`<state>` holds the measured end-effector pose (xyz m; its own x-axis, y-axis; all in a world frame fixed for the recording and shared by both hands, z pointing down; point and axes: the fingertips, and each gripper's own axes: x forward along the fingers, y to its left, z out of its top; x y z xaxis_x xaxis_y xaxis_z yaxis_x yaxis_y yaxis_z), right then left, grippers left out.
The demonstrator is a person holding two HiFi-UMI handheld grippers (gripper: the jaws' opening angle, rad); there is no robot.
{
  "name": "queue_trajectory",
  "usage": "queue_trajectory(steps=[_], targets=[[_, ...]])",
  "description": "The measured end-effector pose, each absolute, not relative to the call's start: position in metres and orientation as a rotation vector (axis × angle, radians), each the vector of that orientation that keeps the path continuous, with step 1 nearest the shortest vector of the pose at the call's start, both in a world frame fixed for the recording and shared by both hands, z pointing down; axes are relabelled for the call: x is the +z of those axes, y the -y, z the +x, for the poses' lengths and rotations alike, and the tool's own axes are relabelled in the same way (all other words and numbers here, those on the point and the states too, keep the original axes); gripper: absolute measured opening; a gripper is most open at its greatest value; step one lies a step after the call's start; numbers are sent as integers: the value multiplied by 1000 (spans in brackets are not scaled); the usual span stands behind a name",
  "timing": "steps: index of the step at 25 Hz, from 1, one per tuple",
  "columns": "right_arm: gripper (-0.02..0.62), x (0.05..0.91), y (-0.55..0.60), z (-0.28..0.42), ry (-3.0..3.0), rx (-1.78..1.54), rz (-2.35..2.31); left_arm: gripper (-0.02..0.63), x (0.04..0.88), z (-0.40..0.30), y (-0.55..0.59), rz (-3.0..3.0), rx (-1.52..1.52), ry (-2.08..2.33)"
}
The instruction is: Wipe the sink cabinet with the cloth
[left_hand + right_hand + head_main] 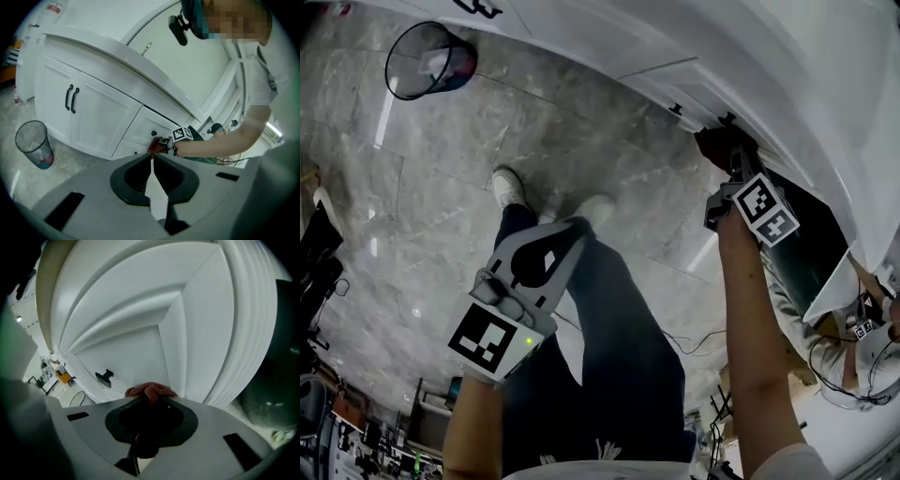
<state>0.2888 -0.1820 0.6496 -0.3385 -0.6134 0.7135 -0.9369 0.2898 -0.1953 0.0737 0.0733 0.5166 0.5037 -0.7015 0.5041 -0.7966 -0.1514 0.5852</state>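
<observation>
Grey veined stone floor tiles [534, 122] spread under the person's dark trousers and pale shoes [508, 186]. A white panelled sink cabinet [675, 37] ran along the top and right of the head view. A round see-through waste bin [427, 61] stood on the floor near the cabinet.

The right gripper [733, 150] was raised to the cabinet front with its jaws clamped on a bunched reddish-brown cloth [717, 145], and the cloth touched the white face. The left gripper [572, 230] hung low over the floor, well apart from the cabinet, its jaws together with nothing between them.

Only the left gripper view showed the pair of black bar handles [71, 98] on the doors and the curved white countertop edge above them. Only the right gripper view showed, close up, the recessed door panel [140, 333] behind the cloth and a small black knob [105, 377] to its left.
</observation>
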Motion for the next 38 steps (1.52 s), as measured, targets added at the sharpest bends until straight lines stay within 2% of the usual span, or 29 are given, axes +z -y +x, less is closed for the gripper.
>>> queue_trajectory(steps=[9,17,33,38], targets=[[55,665,181,285,1980,707,1464,12,533,46,-97,1815,111,1288],[55,668,180,277,1940,744,1522,12,540,25,-104,1797,80,1293],[55,671,170,154,2019,798,1474,12,540,-45,-112,1868,126,1224],[55,667,168,145,1980,851,1498,12,537,-48,-109,1921,140,1182]])
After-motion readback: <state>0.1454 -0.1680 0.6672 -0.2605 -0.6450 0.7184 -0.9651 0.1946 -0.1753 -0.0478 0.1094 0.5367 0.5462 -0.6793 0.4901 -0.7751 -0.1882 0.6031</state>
